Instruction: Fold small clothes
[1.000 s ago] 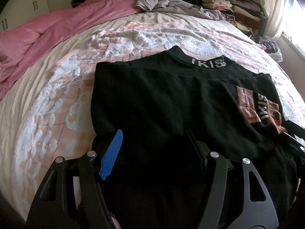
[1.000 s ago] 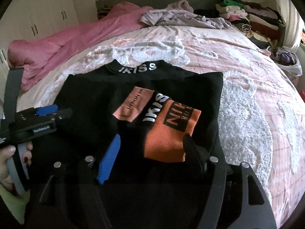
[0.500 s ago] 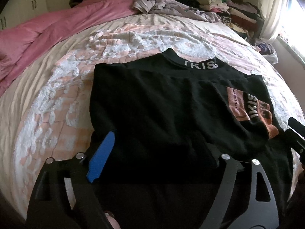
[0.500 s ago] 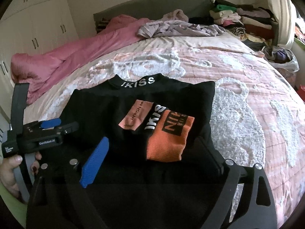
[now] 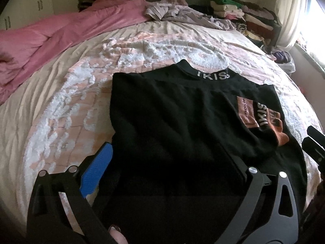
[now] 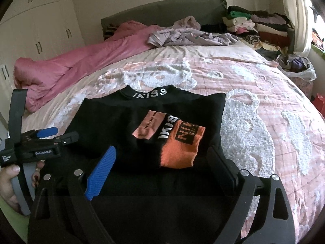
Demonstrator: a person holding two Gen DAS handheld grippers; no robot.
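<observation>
"IKISS" collar (image 6: pixel 150 92), "GenRobot.AI" left claw (image 6: pixel 61 135)

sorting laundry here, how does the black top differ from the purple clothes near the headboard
The black top lies folded flat on the near part of the bed; the purple clothes sit crumpled in a loose heap at the far end. The black top carries IKISS lettering and an orange cuff; no lettering shows on the purple clothes. Both rest on the bedspread.

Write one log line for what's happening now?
black top folded on bed | left gripper jaws opening, empty | right gripper open, empty
</observation>
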